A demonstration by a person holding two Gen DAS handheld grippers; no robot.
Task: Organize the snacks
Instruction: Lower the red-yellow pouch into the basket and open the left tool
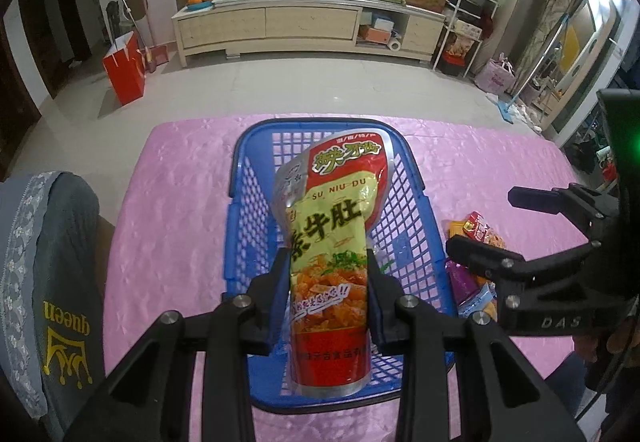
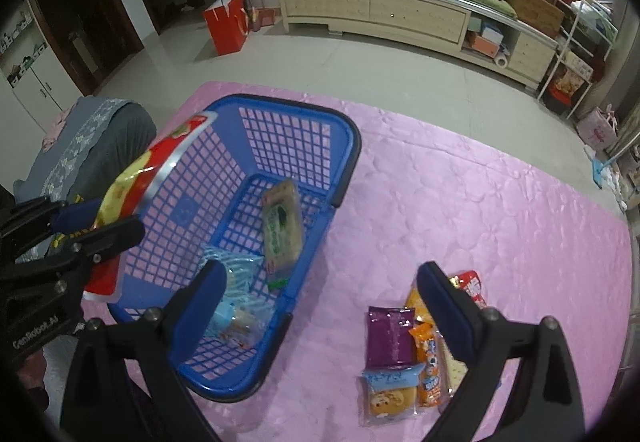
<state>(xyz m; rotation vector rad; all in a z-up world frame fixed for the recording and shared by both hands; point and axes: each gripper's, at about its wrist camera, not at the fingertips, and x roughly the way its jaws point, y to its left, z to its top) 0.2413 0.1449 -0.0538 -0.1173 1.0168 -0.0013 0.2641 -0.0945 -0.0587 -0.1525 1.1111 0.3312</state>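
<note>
Seemingly above the basket (image 1: 408, 178), the left gripper (image 1: 328, 282) pinches the snack pouch (image 1: 332, 226); right gripper (image 2: 324, 306) spread.

My left wrist view looks forward and down from close above the blue basket (image 1: 240, 178), facing the TV cabinet (image 1: 308, 26). My right wrist view sits just right of that basket (image 2: 344, 146), angled down across it. Both share the basket, pink tabletop (image 1: 176, 178) and cabinet.
</note>
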